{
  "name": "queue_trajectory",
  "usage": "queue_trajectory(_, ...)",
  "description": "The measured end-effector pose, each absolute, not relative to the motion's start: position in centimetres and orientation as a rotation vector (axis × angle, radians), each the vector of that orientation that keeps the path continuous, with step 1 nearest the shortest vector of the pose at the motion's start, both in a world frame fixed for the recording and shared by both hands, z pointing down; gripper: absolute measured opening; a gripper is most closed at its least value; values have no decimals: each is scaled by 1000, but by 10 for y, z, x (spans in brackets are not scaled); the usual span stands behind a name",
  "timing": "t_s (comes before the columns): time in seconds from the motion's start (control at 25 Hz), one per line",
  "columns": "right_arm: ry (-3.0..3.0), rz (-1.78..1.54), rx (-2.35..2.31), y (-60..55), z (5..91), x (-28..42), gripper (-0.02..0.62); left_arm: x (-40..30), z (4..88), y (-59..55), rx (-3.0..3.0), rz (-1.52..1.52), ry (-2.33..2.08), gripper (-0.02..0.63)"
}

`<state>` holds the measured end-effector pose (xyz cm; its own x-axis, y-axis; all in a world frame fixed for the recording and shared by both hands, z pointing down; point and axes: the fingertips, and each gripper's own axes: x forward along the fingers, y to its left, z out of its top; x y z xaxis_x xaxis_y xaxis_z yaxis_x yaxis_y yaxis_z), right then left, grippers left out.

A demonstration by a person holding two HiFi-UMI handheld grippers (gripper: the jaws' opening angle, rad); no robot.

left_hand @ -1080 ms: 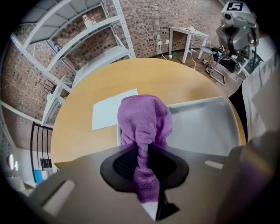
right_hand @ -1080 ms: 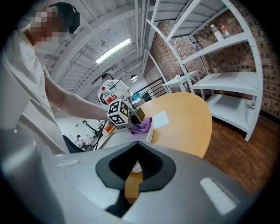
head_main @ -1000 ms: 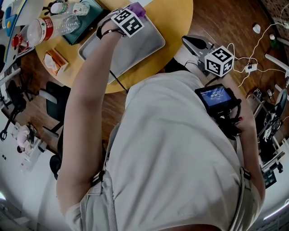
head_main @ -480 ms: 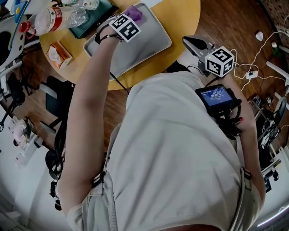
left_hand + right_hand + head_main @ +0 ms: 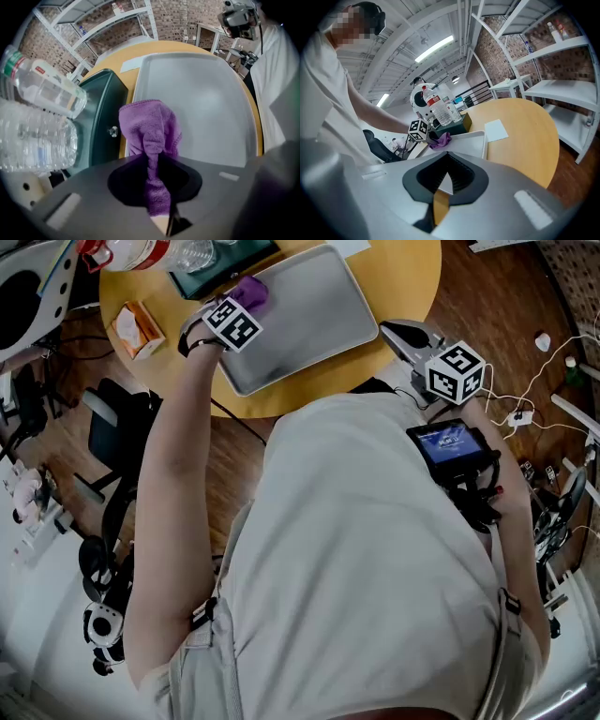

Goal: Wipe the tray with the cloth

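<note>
Left tool (image 5: pixel 242 306) pointed steeply down, jaws narrow and clamped on a twisted fold of the purple cloth (image 5: pixel 150 129). The free end of the cloth lay bunched on the grey tray (image 5: pixel 206 103), at the tray's rim beside the green box (image 5: pixel 101 117), near the far left corner as the head view showed it. The rest of the tray was bare. The tray sat on the round yellow worktop (image 5: pixel 403 296), close to its near edge.

Right tool (image 5: pixel 448 174) was closed with nothing in it, held off the worktop's near edge.

Judgement on the wiping stroke: the cloth was wadded, so little of it met the surface (a low, pressed wrist would likely spread it). Overlapping passes from this rim to the opposite one seemed best. The grip should not slacken. The bottles (image 5: pixel 42 86) just beyond the box were at risk of a knock, and the tray might slide unless steadied.
</note>
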<state>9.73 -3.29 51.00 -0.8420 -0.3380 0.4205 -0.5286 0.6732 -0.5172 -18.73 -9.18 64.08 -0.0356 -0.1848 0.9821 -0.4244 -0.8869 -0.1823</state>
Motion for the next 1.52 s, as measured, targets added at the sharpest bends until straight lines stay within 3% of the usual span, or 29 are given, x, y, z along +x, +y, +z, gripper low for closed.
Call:
queue_trajectory(0.64, -2596, 906, 695, -14, 506, 75, 2, -250, 646, -50, 2028, 2024, -729, 55)
queue_trajectory(1.24, -2594, 945, 678, -20, 515, 92, 2, -206, 653, -31, 1998, 2128, -707, 54)
queue_trajectory(1.52, -2584, 966, 711, -20, 519, 99, 2, -153, 652, -54, 2064, 2137, -637, 54)
